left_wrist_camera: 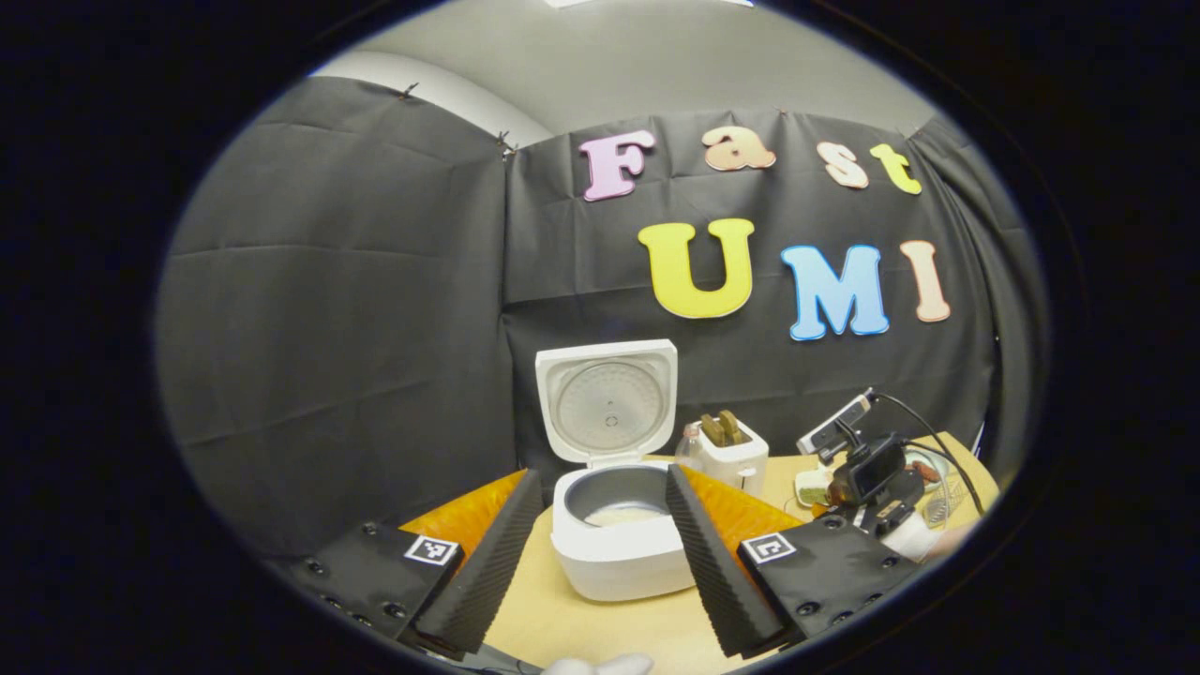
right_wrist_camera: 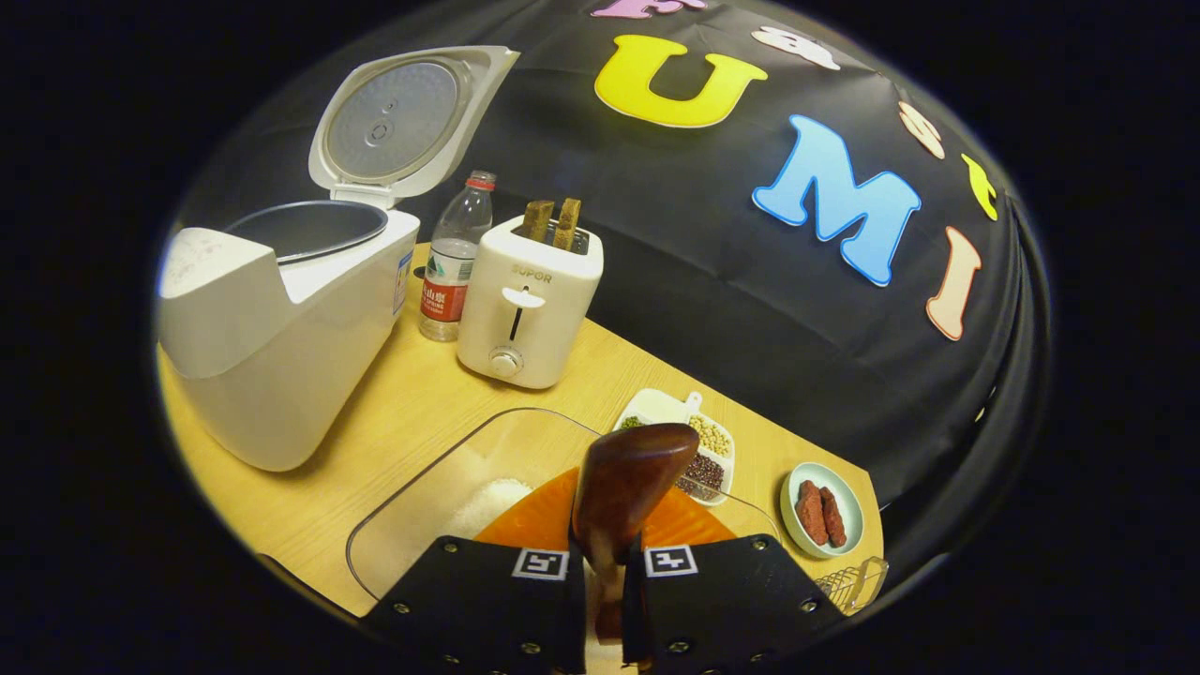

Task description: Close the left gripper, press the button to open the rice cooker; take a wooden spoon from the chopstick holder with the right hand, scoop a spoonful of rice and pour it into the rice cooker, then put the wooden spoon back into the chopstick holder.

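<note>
Up close, dark glossy wooden spoon (right_wrist_camera: 623, 487)

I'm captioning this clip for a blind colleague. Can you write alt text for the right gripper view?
The right gripper is shut on a wooden spoon above a clear container of white rice on a wooden table. To its left stands a white rice cooker with its lid open, then a water bottle and a toaster.

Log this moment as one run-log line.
rice cooker: lid open | left claw: open, facing cooker | right claw: shut on wooden spoon over rice container
</note>
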Demonstrator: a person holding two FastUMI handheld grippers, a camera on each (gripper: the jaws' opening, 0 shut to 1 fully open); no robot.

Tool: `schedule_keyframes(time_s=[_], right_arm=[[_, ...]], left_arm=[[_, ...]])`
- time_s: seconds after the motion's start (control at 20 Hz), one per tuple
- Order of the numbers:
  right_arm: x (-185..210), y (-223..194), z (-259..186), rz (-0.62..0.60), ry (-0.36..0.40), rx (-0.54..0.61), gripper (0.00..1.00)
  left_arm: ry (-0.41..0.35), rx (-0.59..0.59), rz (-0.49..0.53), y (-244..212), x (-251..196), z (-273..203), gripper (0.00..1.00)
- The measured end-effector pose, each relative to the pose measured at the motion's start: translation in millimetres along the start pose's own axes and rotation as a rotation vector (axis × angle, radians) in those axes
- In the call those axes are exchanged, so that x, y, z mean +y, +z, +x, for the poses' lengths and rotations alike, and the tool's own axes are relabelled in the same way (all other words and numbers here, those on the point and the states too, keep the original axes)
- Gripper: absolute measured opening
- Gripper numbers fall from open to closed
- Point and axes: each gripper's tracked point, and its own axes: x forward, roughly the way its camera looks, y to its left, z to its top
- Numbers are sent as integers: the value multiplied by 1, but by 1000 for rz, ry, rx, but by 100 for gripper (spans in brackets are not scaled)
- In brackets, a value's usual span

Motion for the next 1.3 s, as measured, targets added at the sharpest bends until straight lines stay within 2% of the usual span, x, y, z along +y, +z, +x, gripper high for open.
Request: schedule_keyframes(time_s=[0.15,0.35,0.7,1.0,1.3], right_arm=[[11,10,-2,116,44,-1,16],[24,18,0,403,133,10,16],[18,19,-3,822,221,21,15],[-6,16,-6,1084,240,5,15],[-63,18,-16,1318,211,-76,15]], left_arm=[[4,-2,5,2,4,1,94],[7,-5,11,5,6,1,94],[12,-12,19,10,10,0,94],[9,-24,31,17,8,0,94],[-9,-40,40,33,3,-1,94]])
